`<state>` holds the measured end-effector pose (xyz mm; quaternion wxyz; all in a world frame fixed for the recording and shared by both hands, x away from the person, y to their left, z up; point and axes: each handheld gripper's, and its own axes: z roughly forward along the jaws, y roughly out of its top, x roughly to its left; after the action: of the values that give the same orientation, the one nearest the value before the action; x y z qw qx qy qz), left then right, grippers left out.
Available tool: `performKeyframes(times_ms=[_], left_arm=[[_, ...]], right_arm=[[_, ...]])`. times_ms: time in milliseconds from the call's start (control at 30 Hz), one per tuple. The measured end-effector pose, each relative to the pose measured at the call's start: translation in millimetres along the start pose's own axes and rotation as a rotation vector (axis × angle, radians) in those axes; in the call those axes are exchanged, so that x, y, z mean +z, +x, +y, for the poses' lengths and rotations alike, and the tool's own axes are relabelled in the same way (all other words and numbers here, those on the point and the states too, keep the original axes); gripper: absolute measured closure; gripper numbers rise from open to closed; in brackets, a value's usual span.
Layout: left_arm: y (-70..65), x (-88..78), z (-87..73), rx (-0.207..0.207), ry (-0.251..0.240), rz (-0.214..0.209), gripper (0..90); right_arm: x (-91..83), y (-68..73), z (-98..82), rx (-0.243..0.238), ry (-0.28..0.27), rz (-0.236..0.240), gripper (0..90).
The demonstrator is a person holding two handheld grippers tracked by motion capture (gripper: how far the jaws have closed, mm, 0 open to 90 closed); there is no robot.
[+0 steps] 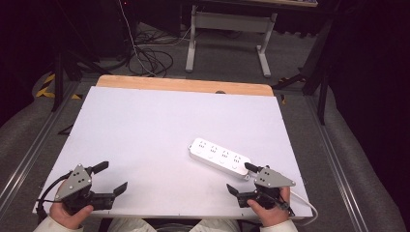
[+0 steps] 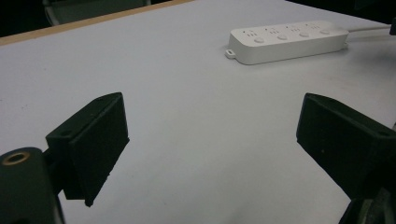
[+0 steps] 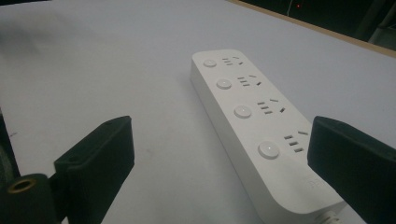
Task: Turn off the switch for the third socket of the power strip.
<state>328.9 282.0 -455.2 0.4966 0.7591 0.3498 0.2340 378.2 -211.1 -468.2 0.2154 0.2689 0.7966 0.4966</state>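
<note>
Broadly, a white table (image 1: 145, 130) fills the scene, a wooden strip along its far edge. Right of centre lies a white power strip (image 1: 220, 157) — four sockets, each with a button. Right gripper (image 1: 243, 180) sits just before its near end, jaws wide, nothing held. Left gripper (image 1: 110, 178) — well apart at the near-left corner — gapes too, empty.

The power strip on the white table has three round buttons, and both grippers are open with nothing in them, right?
Not quite: the power strip has four round buttons, as the right gripper view shows. The rest holds: it lies on the white table, and the left gripper and right gripper are open and hold nothing.
</note>
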Motion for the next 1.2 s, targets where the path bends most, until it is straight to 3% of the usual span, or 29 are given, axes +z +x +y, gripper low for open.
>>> performKeyframes(times_ms=[167,333,833,1067,1200], left_arm=[[-0.2,0.2,-0.3,0.019,-0.005,0.013,9.8],[-0.5,0.5,0.0,-0.001,-0.016,0.007,9.4],[-0.5,-0.2,0.3,0.015,-0.013,0.019,9.4],[-1.3,0.6,0.1,0.008,-0.007,0.017,9.4],[-1.3,0.8,0.1,0.011,-0.004,0.019,9.4]], right_arm=[[0.1,0.3,0.4,-0.007,0.000,0.002,8.7],[0.2,0.5,0.7,-0.011,0.004,0.005,9.4],[1.1,1.7,2.1,-0.010,0.020,0.017,12.7],[1.0,6.6,9.5,-0.018,0.061,0.030,19.0],[-1.0,7.7,15.3,-0.019,0.053,0.030,19.1]])
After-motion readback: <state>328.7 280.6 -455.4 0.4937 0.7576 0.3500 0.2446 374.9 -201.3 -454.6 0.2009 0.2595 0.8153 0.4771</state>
